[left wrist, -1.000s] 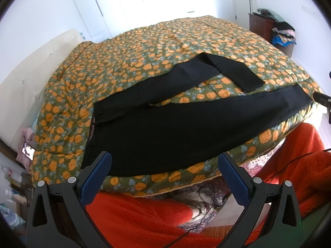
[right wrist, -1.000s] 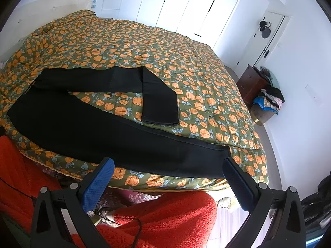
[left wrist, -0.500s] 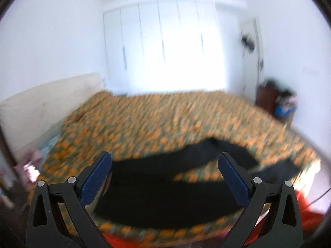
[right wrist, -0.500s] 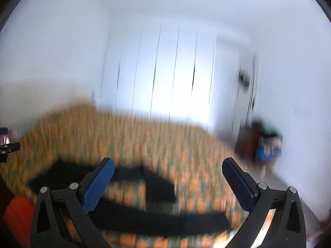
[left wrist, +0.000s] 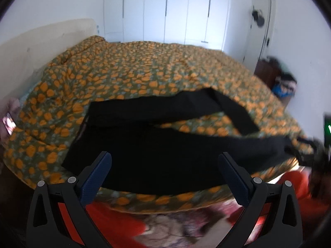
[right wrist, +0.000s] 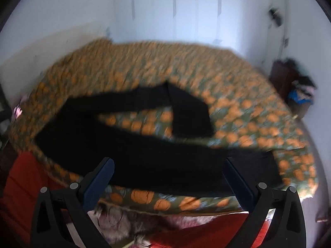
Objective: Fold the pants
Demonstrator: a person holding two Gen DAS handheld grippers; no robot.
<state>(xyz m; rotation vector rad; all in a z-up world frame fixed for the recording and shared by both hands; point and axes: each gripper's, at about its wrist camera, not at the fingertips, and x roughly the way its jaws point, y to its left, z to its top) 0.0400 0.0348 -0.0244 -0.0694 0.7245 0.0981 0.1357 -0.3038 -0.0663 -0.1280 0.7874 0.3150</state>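
Observation:
Black pants [left wrist: 165, 150] lie spread on the near side of a bed with an orange-flowered green quilt [left wrist: 144, 70]. One leg runs along the bed's front edge; the far leg is bent back on itself at the right. My left gripper [left wrist: 165, 173] is open and empty, held short of the pants near the front edge. In the right wrist view the pants [right wrist: 157, 161] lie the same way, blurred. My right gripper [right wrist: 168, 177] is open and empty, also short of them. The right gripper's body [left wrist: 310, 155] shows at the right edge of the left wrist view.
A red blanket [left wrist: 115, 223] hangs below the bed's front edge. White wardrobe doors [left wrist: 165, 10] stand behind the bed. A dark cabinet with piled clothes [left wrist: 279, 76] stands at the right wall. A cream headboard [left wrist: 41, 41] is on the left.
Both grippers swung up toward the wardrobe half a second ago and have tilted back down toward the bed. The pants have not moved. Both grippers stay open.

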